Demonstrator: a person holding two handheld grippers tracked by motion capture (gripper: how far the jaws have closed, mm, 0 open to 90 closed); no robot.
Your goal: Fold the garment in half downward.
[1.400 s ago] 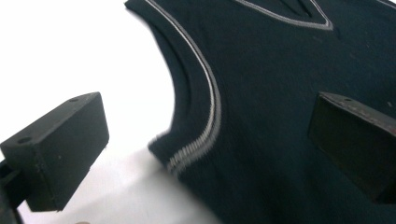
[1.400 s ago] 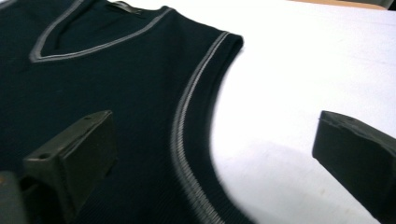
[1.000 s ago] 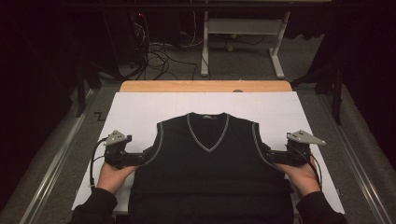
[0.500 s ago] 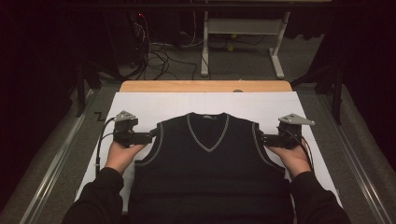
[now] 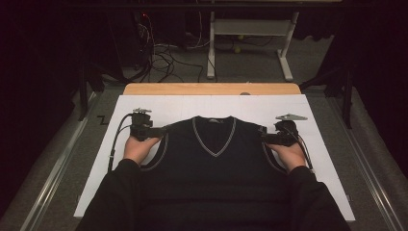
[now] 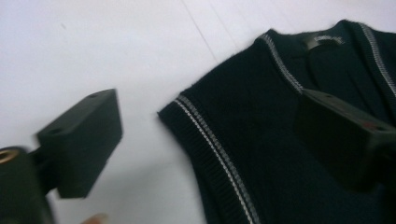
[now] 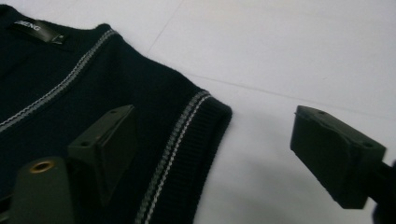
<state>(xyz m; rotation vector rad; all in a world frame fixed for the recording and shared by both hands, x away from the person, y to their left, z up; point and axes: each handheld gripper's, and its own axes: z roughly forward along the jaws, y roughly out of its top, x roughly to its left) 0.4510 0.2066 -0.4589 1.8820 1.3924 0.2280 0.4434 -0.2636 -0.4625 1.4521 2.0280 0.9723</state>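
Both grippers have moved farther up the vest (image 5: 214,163); left gripper (image 5: 161,130) and right gripper (image 5: 262,138) are straddling its shoulder corners, jaws open.

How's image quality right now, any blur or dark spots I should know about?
High view: surroundings beyond the table very dark, the white sheet evenly lit, the vest nearly featureless black. Left gripper view: motion blur on jaws and vest trim. Right gripper view: sharper, vest ribbing readable, near jaws soft.
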